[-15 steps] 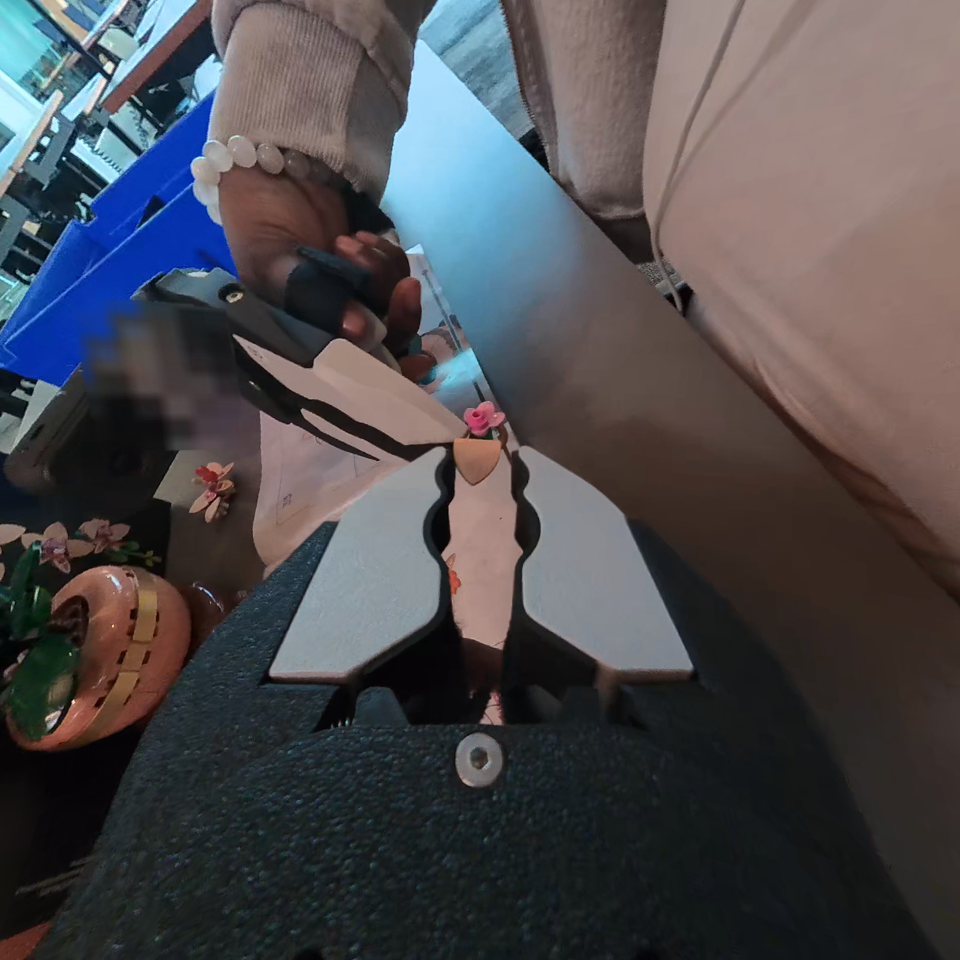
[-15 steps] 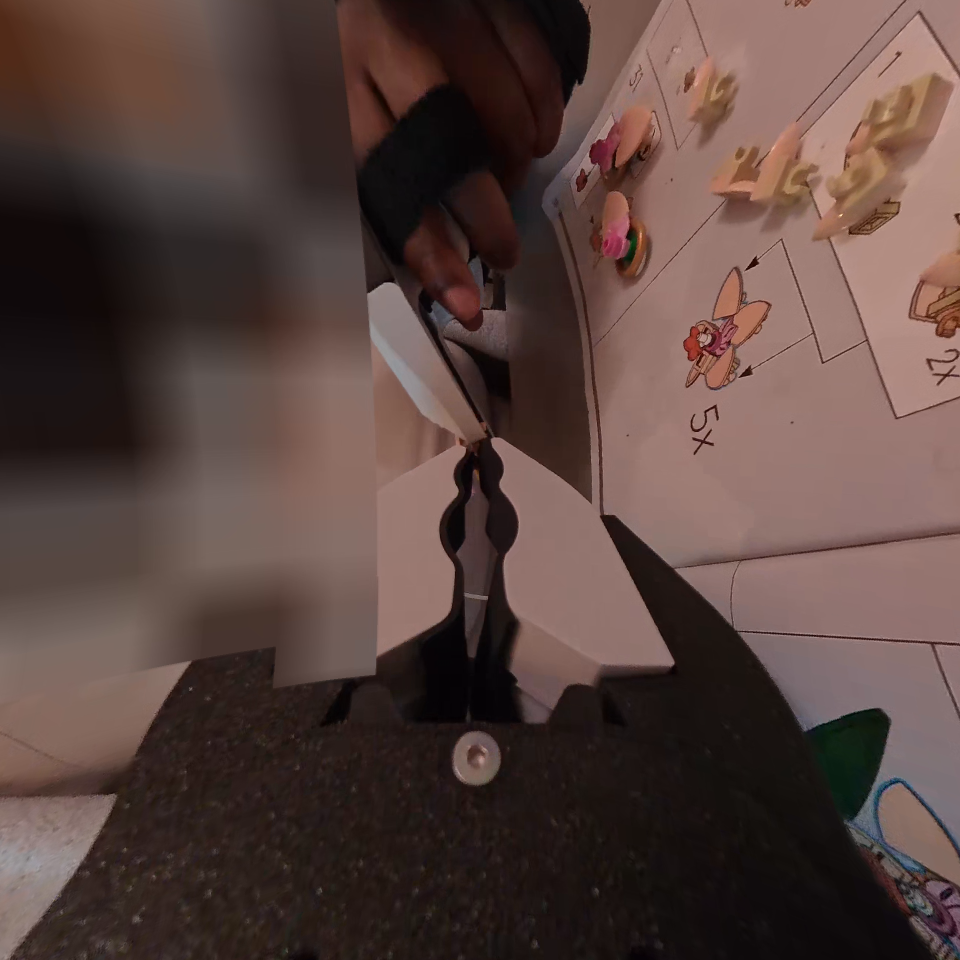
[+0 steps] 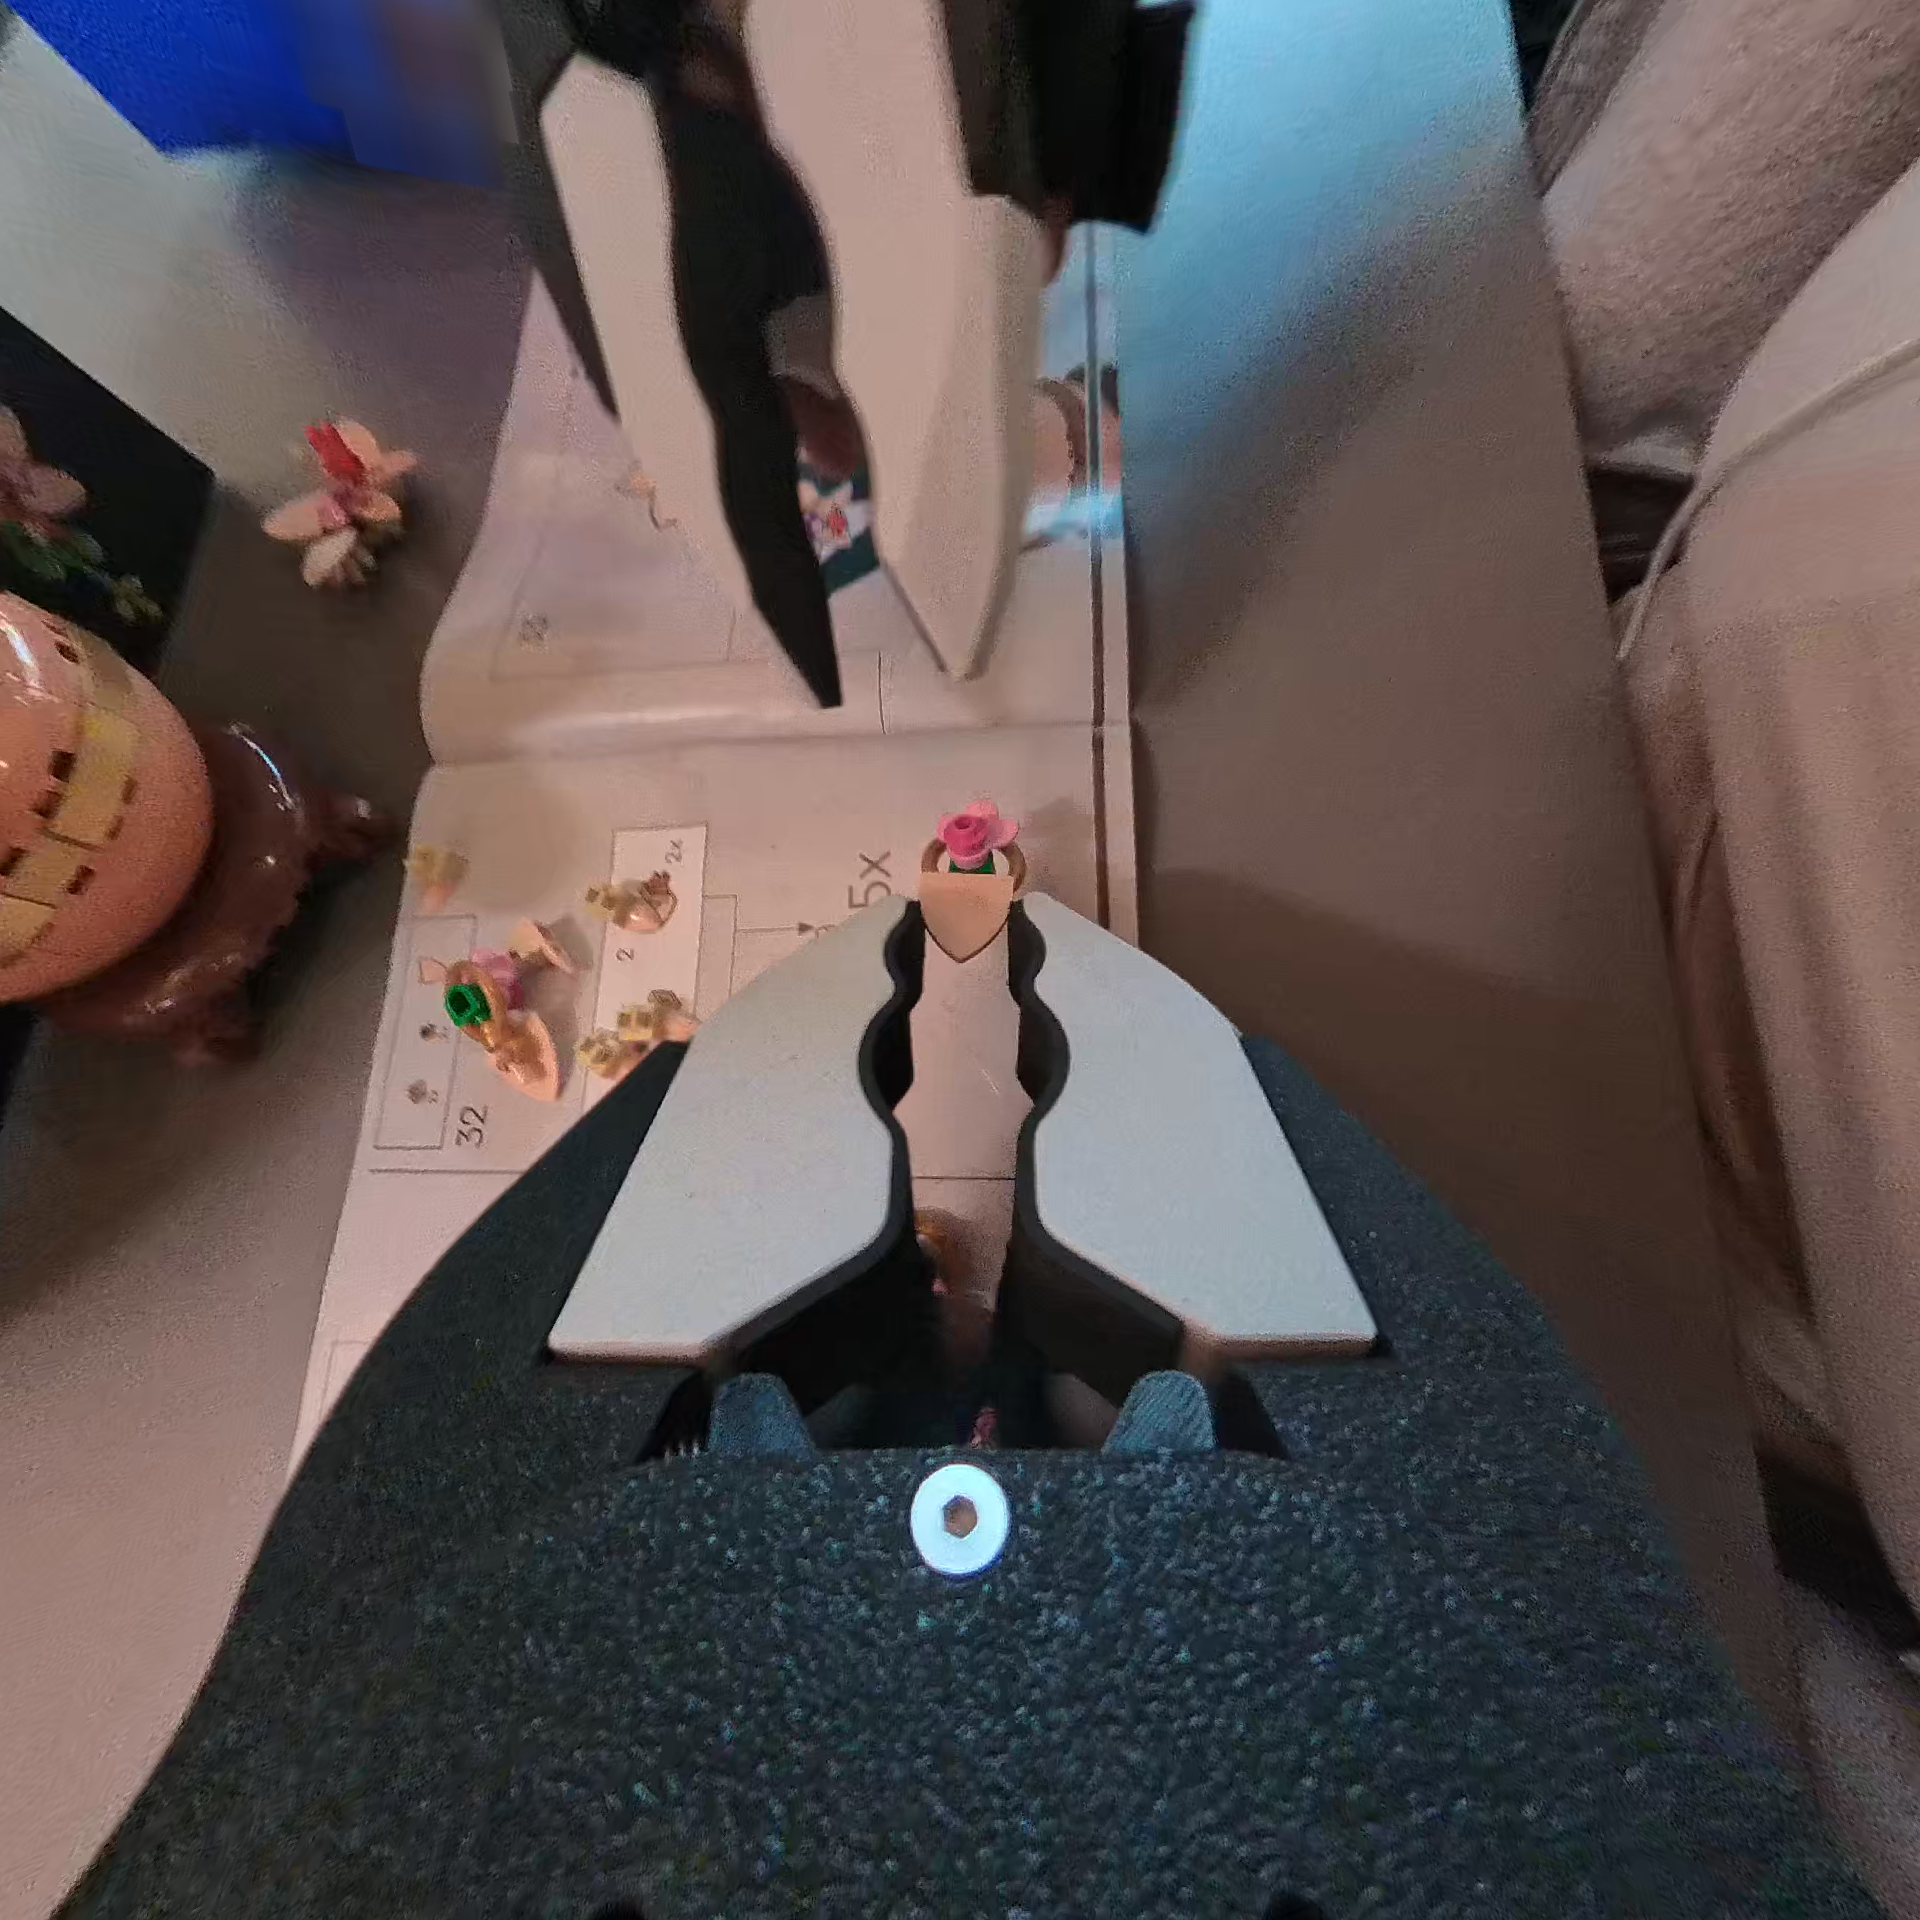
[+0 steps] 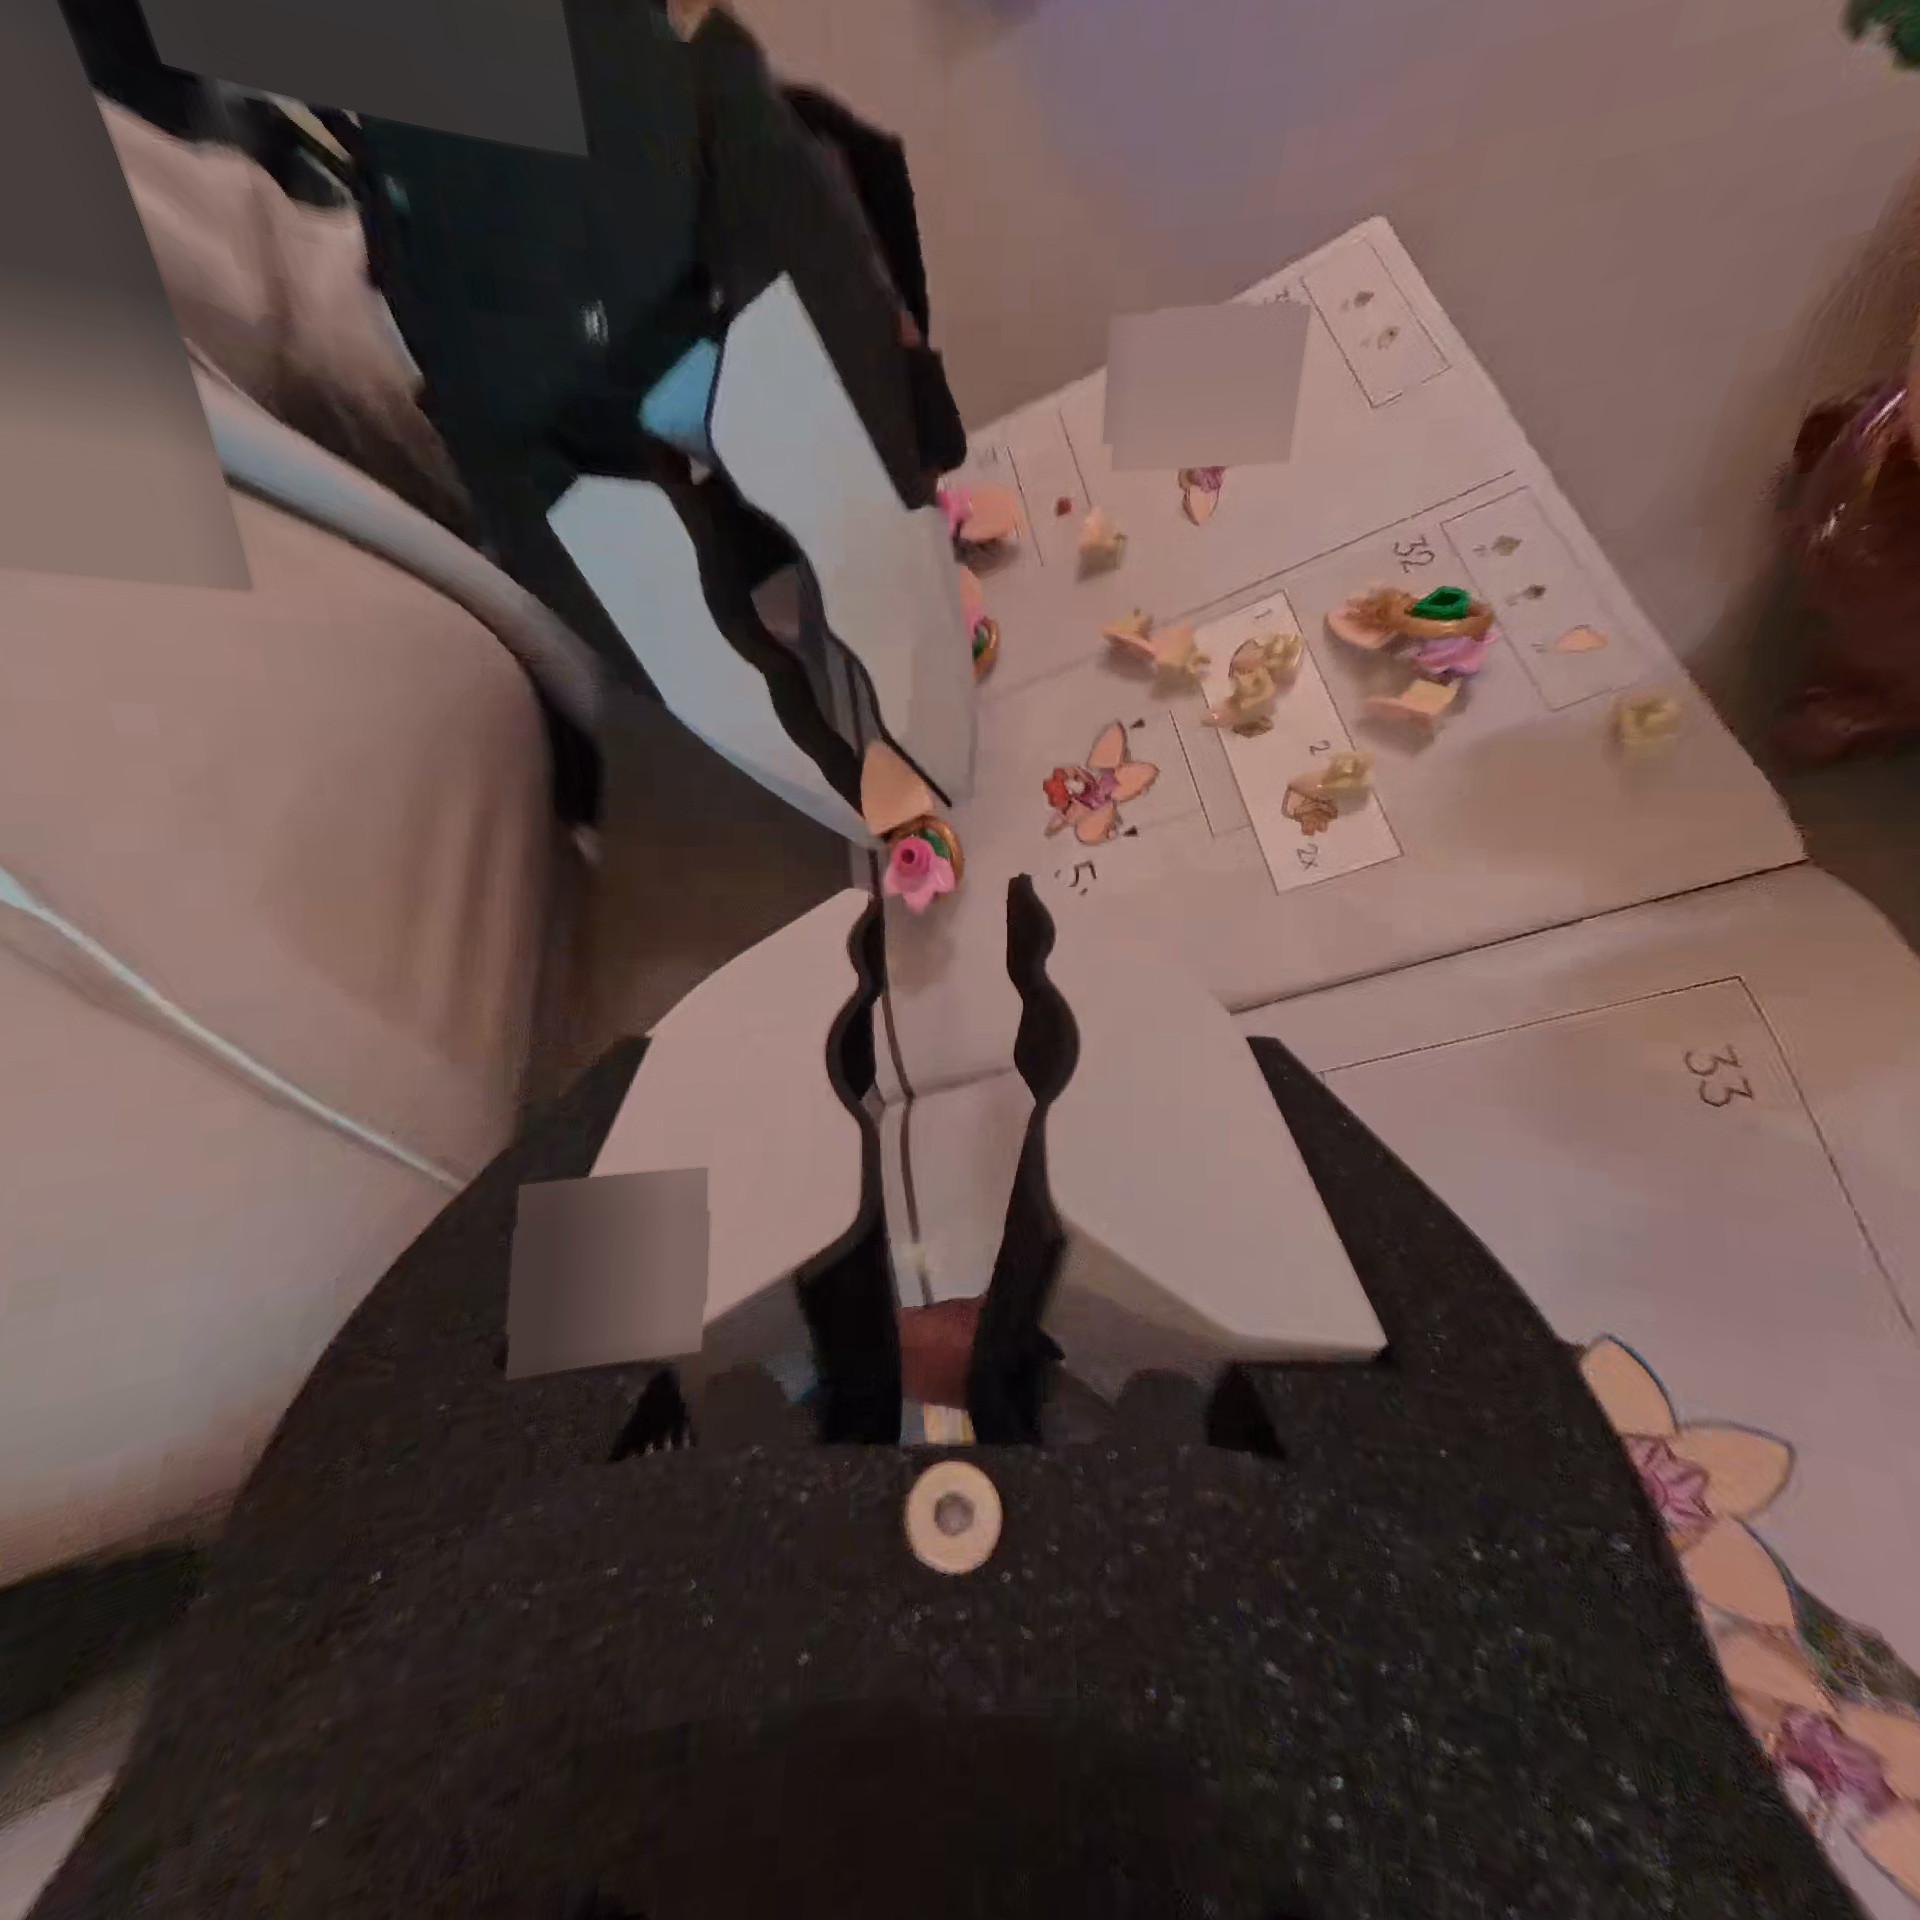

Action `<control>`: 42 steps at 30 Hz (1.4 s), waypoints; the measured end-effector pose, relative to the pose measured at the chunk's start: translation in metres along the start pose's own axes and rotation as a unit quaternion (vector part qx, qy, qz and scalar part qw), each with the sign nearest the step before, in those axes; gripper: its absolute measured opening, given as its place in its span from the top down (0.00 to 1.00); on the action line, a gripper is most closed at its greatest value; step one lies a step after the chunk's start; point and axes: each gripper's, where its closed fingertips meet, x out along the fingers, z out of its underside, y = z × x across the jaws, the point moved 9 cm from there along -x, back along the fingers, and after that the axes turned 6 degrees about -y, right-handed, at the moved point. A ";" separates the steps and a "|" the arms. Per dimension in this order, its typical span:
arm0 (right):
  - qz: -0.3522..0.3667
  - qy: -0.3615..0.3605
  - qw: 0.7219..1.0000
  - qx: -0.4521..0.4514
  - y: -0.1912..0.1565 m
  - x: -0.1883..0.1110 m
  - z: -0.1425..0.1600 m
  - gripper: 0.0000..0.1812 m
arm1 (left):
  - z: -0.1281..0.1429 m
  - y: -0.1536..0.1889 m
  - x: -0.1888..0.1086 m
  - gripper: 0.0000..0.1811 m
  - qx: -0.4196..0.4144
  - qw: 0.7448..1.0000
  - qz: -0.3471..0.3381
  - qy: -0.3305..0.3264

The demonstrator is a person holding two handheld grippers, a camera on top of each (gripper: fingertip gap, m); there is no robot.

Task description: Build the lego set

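Left wrist view: left gripper clamped on a tan petal piece carrying a gold ring and a pink flower stud, held above the open instruction booklet, probably to present the stud end for joining. Right gripper blurred, upper part cut off. Loose petal parts left on the page.

Right wrist view: right gripper parted, empty, just beside the flower stud. Far page details smeared, unreadable.
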 end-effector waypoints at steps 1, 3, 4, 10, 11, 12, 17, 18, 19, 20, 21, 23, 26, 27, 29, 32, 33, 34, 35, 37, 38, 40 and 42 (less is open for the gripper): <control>0.024 -0.006 0.999 -0.025 -0.006 0.003 0.003 0.87 | 0.000 0.002 0.003 0.92 0.001 1.000 -0.003 -0.016; 0.053 -0.012 0.996 -0.072 -0.018 0.012 0.008 0.88 | 0.001 0.005 0.008 0.92 -0.001 0.999 -0.007 -0.038; 0.068 -0.016 0.993 -0.095 -0.022 0.016 0.009 0.88 | 0.001 0.006 0.011 0.92 -0.009 0.999 -0.002 -0.045; 0.196 -0.031 0.948 -0.247 -0.037 0.033 0.020 0.91 | 0.006 0.006 0.015 0.85 -0.087 0.994 0.011 -0.063; 0.215 -0.031 0.940 -0.262 -0.039 0.034 0.022 0.91 | 0.007 0.007 0.014 0.84 -0.092 0.994 0.011 -0.063; 0.230 -0.029 0.933 -0.273 -0.041 0.035 0.023 0.92 | 0.007 0.009 0.013 0.82 -0.093 0.994 0.008 -0.061; 0.258 -0.038 0.915 -0.309 -0.048 0.038 0.027 0.93 | 0.007 0.018 0.001 0.84 -0.065 0.997 -0.044 -0.005; 0.263 -0.042 0.911 -0.316 -0.048 0.039 0.028 0.92 | 0.005 0.023 -0.004 0.87 -0.046 0.997 -0.051 0.024; 0.271 -0.045 0.906 -0.323 -0.048 0.040 0.029 0.91 | 0.002 0.027 -0.007 0.90 -0.025 0.997 -0.064 0.048; 0.279 -0.045 0.901 -0.330 -0.047 0.041 0.029 0.91 | 0.001 0.030 -0.010 0.91 -0.006 0.995 -0.080 0.058; 0.283 -0.045 0.898 -0.335 -0.047 0.041 0.029 0.91 | 0.001 0.031 -0.010 0.92 0.008 0.994 -0.093 0.054; 0.283 -0.039 0.894 -0.344 -0.049 0.043 0.029 0.91 | 0.003 0.031 -0.009 0.95 0.026 0.994 -0.101 0.043; 0.287 -0.037 0.887 -0.359 -0.052 0.043 0.032 0.91 | 0.006 0.031 -0.007 0.98 0.043 0.995 -0.082 0.045; 0.288 -0.040 0.885 -0.365 -0.053 0.043 0.034 0.91 | 0.006 0.031 -0.008 0.98 0.054 0.994 -0.080 0.047; 0.295 -0.046 0.881 -0.368 -0.053 0.045 0.035 0.91 | 0.006 0.030 -0.008 0.98 0.068 0.993 -0.080 0.049; 0.293 -0.038 0.888 -0.353 -0.051 0.045 0.035 0.92 | 0.005 0.024 -0.004 0.99 0.061 0.994 -0.082 0.038; 0.292 -0.035 0.890 -0.349 -0.051 0.045 0.035 0.92 | 0.005 0.022 -0.002 0.99 0.055 0.995 -0.080 0.036; 0.292 -0.032 0.891 -0.347 -0.051 0.045 0.034 0.92 | 0.005 0.020 0.000 1.00 0.045 0.996 -0.071 0.034; 0.297 -0.031 0.888 -0.349 -0.051 0.044 0.033 0.92 | 0.005 0.020 0.002 1.00 0.035 0.997 -0.062 0.032; 0.304 -0.031 0.883 -0.357 -0.051 0.044 0.032 0.92 | 0.007 0.018 0.007 1.00 0.023 0.998 -0.059 0.013; 0.304 -0.031 0.882 -0.358 -0.050 0.044 0.032 0.92 | 0.008 0.017 0.008 1.00 0.019 0.998 -0.058 0.000; 0.298 -0.034 0.884 -0.359 -0.049 0.045 0.032 0.92 | 0.008 0.017 0.009 1.00 0.008 0.999 -0.048 0.000; 0.301 -0.040 0.880 -0.366 -0.047 0.047 0.031 0.92 | 0.008 0.017 0.009 1.00 0.003 0.999 -0.041 0.002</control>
